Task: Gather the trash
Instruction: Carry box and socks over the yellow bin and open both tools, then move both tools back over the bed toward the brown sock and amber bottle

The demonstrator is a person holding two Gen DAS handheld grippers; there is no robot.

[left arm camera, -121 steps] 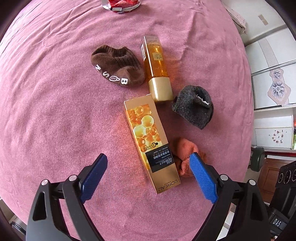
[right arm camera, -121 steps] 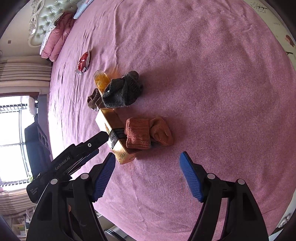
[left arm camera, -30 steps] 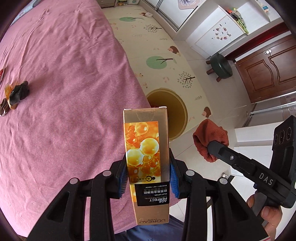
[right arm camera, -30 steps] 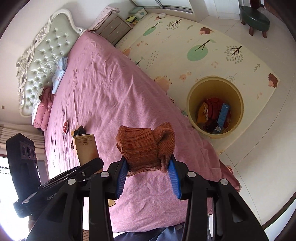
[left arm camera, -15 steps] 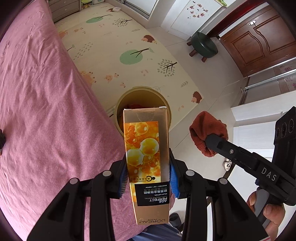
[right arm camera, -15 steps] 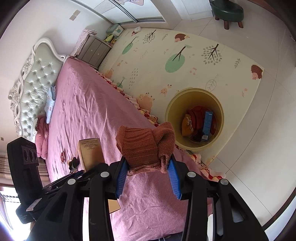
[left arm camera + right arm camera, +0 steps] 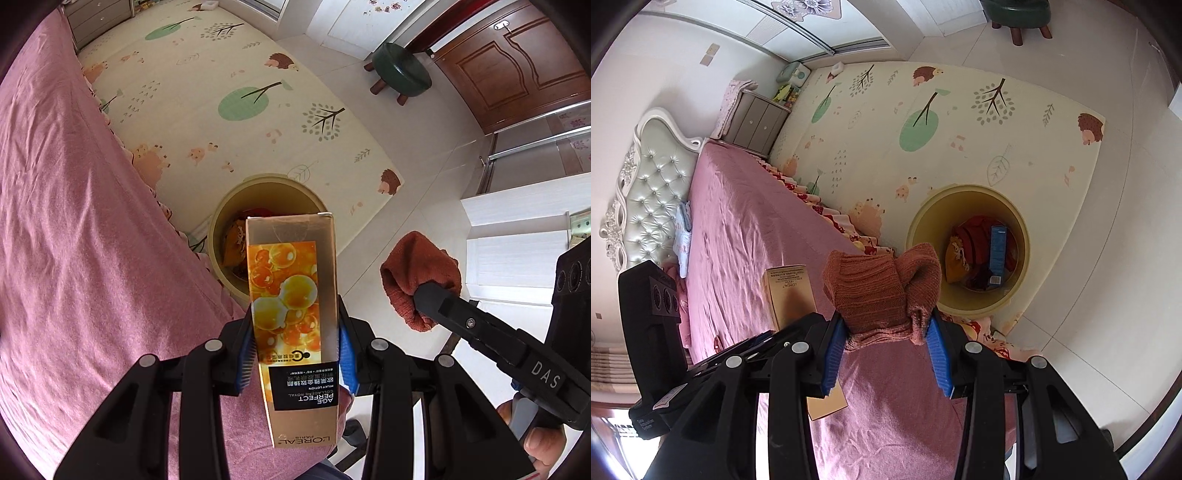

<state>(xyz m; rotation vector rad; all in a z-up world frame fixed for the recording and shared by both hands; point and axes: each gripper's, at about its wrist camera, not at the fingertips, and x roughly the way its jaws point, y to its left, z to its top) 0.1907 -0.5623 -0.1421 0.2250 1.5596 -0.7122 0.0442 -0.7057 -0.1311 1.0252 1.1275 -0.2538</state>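
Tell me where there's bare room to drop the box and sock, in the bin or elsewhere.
The yellow bin is crowded at the bottom: a blue box, red cloth and an orange bag fill it, though it stays open above them. Bare patches: the pink bedspread between the headboard and the left gripper's gold box, and the play mat between bin and nightstand.

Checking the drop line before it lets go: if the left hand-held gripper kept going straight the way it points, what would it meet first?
Probably the yellow bin: the box held in the left hand-held gripper overlaps its opening, though depth is unclear.
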